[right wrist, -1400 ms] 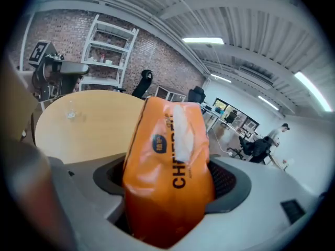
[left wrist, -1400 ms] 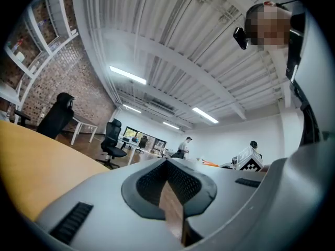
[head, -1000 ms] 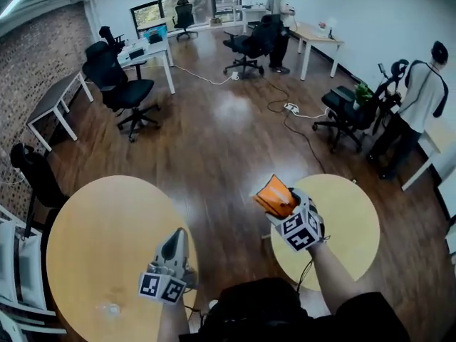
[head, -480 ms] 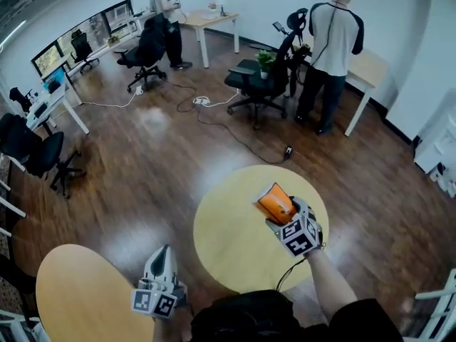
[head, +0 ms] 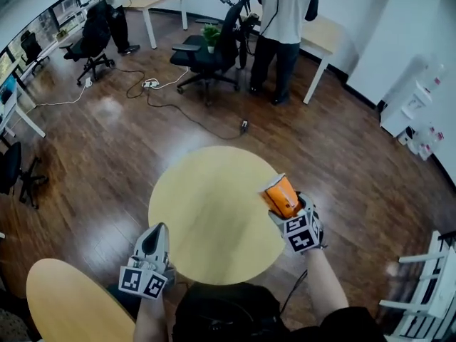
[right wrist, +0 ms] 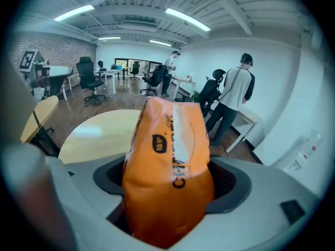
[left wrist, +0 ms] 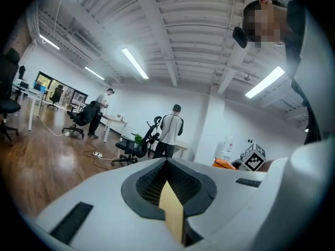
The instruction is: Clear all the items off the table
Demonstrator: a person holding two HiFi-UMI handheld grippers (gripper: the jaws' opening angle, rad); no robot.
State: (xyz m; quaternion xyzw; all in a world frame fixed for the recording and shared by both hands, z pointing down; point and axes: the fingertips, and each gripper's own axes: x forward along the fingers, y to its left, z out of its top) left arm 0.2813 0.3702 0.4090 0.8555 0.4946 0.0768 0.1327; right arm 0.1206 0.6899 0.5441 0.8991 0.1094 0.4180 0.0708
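Observation:
My right gripper (head: 283, 204) is shut on an orange snack bag (head: 278, 194), which sticks out beyond the jaws over the right edge of a small round wooden table (head: 206, 212). In the right gripper view the orange bag (right wrist: 168, 161) fills the space between the jaws, with the table top (right wrist: 97, 132) bare beyond it. My left gripper (head: 154, 238) hovers at the table's near left edge. Its jaws stand together with nothing held, and only a thin sliver of wood shows between them in the left gripper view (left wrist: 171, 205).
A second round table (head: 68, 305) sits at lower left. A white chair (head: 420, 291) stands at lower right. Beyond the table are a person (head: 281, 20) at a desk (head: 320, 34), an office chair (head: 206, 52) and cables (head: 185, 112) on the wooden floor.
The whole view has swung round. The small round table now lies centred under both grippers and the large table has slid to the lower left. The right gripper still holds the bag.

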